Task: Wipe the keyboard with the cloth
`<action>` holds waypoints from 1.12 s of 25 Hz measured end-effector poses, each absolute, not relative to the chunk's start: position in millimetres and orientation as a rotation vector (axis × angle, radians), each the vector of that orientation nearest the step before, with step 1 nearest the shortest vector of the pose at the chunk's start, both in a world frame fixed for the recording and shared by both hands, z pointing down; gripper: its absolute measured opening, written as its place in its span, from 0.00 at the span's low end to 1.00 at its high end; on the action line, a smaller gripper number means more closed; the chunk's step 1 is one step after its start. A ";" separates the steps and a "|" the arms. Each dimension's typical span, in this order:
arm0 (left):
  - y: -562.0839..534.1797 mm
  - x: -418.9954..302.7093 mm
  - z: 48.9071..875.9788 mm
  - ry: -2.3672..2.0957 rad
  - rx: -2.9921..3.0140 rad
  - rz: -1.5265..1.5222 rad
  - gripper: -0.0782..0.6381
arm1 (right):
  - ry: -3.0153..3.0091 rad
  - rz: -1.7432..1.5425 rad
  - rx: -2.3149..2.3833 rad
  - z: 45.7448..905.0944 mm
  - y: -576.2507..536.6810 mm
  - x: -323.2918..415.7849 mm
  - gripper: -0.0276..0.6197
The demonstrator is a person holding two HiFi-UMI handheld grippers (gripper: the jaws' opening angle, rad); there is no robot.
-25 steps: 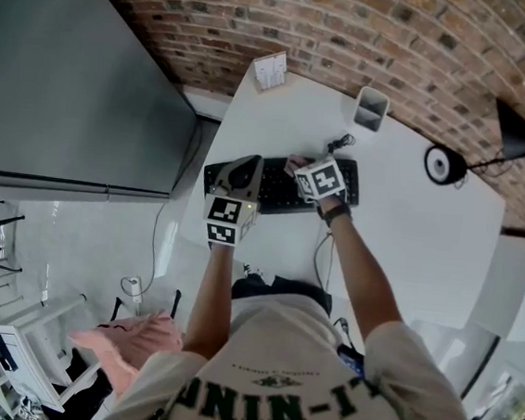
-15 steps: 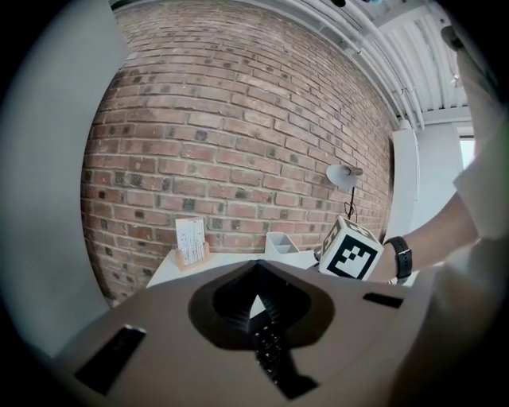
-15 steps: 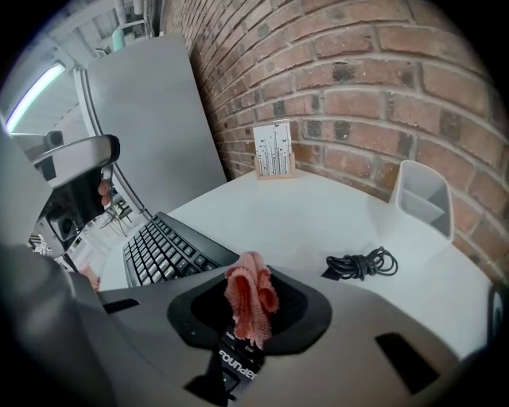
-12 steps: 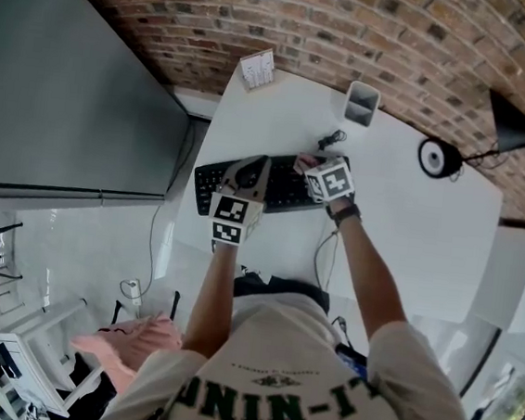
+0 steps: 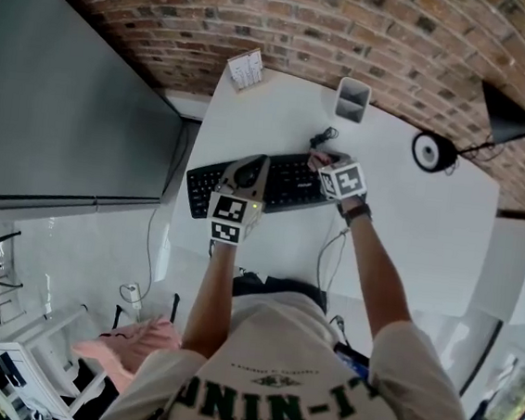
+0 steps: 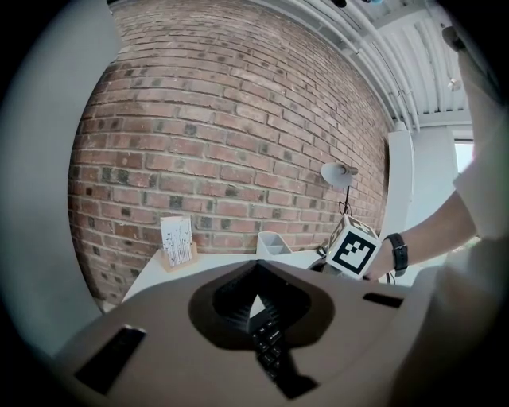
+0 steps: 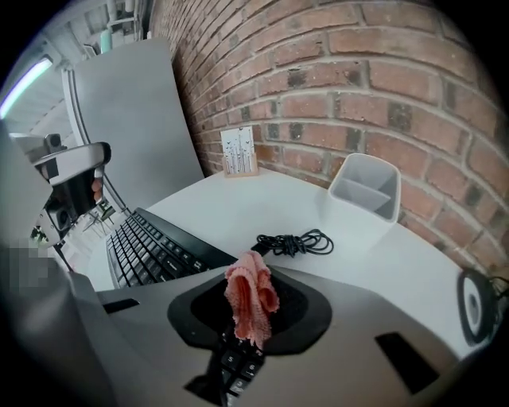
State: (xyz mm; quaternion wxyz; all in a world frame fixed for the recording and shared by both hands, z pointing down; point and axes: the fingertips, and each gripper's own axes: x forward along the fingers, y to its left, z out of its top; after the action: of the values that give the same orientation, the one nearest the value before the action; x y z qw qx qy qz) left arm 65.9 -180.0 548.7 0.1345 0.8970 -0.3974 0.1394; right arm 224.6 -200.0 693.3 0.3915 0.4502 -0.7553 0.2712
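In the head view the keyboard (image 5: pixel 283 188) lies across the white desk (image 5: pixel 410 229), with the left gripper (image 5: pixel 248 171) over its 9 o'clock half and the right gripper (image 5: pixel 326 161) at its 3 o'clock end. In the left gripper view the jaws sit narrow, nearly together, with nothing between them and black keys below. In the right gripper view the jaws pinch a pink cloth (image 7: pixel 250 296) over the keys, with a coiled cable (image 7: pixel 293 241) just beyond at 12 o'clock.
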 end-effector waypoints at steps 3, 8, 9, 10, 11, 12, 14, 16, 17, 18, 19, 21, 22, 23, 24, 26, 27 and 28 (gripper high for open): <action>-179.9 71.4 549.7 -1.137 2.605 0.397 0.11 | -1.897 0.681 1.181 693.2 -200.2 245.0 0.13; -177.5 77.8 550.6 -1.120 2.615 0.400 0.11 | -1.845 0.694 1.234 695.5 -197.4 275.3 0.13; -177.2 77.8 550.8 -1.119 2.614 0.402 0.11 | -1.832 0.713 1.238 695.5 -195.4 278.8 0.13; -176.8 77.3 550.9 -1.118 2.612 0.403 0.11 | -1.820 0.729 1.242 695.3 -193.8 281.6 0.13; -176.5 76.3 550.7 -1.120 2.610 0.404 0.11 | -1.809 0.743 1.248 695.3 -192.4 284.3 0.13; -176.6 74.6 550.3 -1.126 2.610 0.403 0.11 | -1.802 0.764 1.250 695.6 -190.2 285.2 0.13; -177.6 68.9 549.6 -1.142 2.608 0.402 0.11 | -1.802 0.801 1.254 696.1 -187.6 283.4 0.13; -177.8 62.2 548.9 -1.159 2.600 0.397 0.11 | -1.808 0.806 1.264 695.8 -188.9 281.6 0.13; -177.4 58.6 548.0 -1.168 2.595 0.393 0.11 | -1.803 0.807 1.270 696.1 -189.0 281.5 0.13; -176.7 54.3 547.0 -1.179 2.591 0.391 0.11 | -1.792 0.810 1.275 696.6 -188.5 281.7 0.13; -175.9 49.2 546.1 -1.190 2.588 0.390 0.11 | -1.780 0.815 1.279 696.6 -187.9 280.9 0.13; -173.6 36.2 545.2 -1.216 2.577 0.394 0.11 | -1.776 0.815 1.278 693.5 -187.8 272.4 0.13; -172.4 28.1 545.1 -1.232 2.570 0.398 0.11 | -1.792 0.801 1.274 690.2 -189.7 264.0 0.13; -171.2 19.0 545.2 -1.249 2.561 0.401 0.11 | -1.815 0.772 1.274 686.2 -193.2 254.5 0.13; -170.0 9.2 545.5 -1.269 2.551 0.404 0.11 | -1.836 0.737 1.273 682.2 -196.9 243.8 0.13; -167.0 -11.3 546.3 -1.309 2.522 0.401 0.11 | -1.889 0.710 1.240 674.8 -198.0 210.4 0.13; -165.0 -21.7 546.3 -1.329 2.505 0.398 0.11 | -1.925 0.718 1.208 671.7 -196.2 188.4 0.13; -163.0 -32.3 545.8 -1.350 2.488 0.395 0.11 | -1.961 0.732 1.171 669.5 -193.7 165.6 0.13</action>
State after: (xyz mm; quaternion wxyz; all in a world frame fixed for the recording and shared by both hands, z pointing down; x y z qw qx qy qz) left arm -32.3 -163.0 545.8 0.1413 0.8619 -0.4675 0.1368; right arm 165.6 -193.7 669.5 0.3632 0.4548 -0.7618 0.2845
